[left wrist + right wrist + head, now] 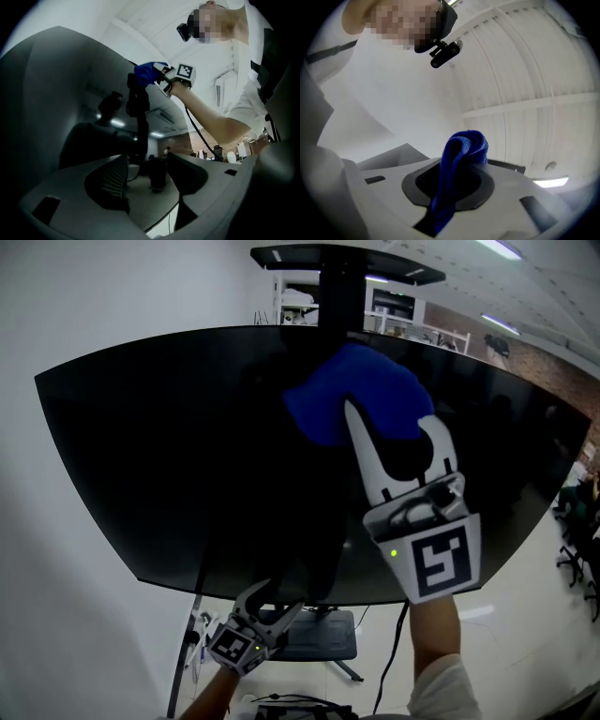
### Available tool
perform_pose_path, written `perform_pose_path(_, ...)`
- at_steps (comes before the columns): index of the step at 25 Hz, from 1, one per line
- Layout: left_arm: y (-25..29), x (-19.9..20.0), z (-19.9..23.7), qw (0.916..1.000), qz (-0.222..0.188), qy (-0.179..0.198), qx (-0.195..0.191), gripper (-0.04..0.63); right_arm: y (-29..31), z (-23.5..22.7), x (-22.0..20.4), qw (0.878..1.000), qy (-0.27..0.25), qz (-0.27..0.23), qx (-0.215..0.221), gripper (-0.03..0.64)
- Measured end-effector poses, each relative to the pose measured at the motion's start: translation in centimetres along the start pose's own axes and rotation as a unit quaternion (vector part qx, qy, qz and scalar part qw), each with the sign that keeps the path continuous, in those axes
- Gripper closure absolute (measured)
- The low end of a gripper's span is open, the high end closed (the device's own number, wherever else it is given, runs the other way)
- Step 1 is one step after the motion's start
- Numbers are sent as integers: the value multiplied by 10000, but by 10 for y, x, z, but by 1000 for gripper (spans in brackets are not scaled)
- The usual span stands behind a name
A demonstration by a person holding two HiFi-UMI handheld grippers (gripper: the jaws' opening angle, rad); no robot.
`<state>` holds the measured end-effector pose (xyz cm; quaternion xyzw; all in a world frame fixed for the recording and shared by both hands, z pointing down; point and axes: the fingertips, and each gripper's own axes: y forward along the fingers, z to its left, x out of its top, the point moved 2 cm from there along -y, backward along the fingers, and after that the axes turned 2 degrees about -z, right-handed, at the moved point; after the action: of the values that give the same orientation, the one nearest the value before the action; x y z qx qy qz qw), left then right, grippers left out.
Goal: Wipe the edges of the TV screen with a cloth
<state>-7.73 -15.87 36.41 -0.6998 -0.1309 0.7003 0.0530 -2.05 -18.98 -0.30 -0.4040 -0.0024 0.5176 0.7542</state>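
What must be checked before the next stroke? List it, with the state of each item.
1. Cloth clamped in the right gripper: ok, the jaws are shut on a fold of it.
2. Cloth placed on an edge: not ok, it lies mostly over the dark glass of the TV screen, just under the top edge.
3. Cloth pressed flat against the glass: cannot tell, no view shows the contact.
4. Left gripper out of the wiping path: ok, it hangs below the bottom edge.
5. Left gripper free: ok, jaws apart with nothing between them.
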Motion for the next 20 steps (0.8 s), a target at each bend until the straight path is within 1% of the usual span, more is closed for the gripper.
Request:
perform_pose_path(2, -2, -1, -4, 10000, -33, -22, -77, 339, 28, -15, 20, 9986, -527, -27, 20, 545)
perform_pose_path(4, -1, -7, -9, 9998, -39, 8, -188, 339, 48, -34, 27, 9969, -776, 37, -84, 543)
perform_pose_path(6, 4, -10, -11, 9994, -71, 65, -321, 339, 67, -55, 24, 9959, -872, 104, -216, 541)
perform_pose_path(7, 6, -11, -10, 9992, -94, 74, -394, 339, 75, -64, 17, 9952, -918, 241, -238, 540)
perform_pose_path(9, 5, -12, -8, 9984, -110, 40, -560, 339, 84, -76, -6, 9915, -998, 779, -310, 538)
perform_pose_path(11, 3, -12, -11, 9971, -88, -21, -757, 339, 77, -88, -26, 9855, -992, 1289, -486, 538)
perform_pose_path(12, 4, -12, -16, 9962, -80, -53, -864, 339, 70, -93, -31, 9845, -949, 1378, -528, 537)
perform_pose_path(14, 10, -13, -28, 9941, -77, -117, -1076, 339, 54, -100, -32, 9847, -948, 1362, -523, 538)
perform_pose_path(16, 22, -15, -43, 9914, -71, -180, -1298, 339, 37, -108, -35, 9771, -1223, 1627, -621, 537)
perform_pose_path(20, 53, -22, -81, 9828, -76, -257, -1827, 339, -7, -140, -44, 9529, -1817, 2259, -888, 537)
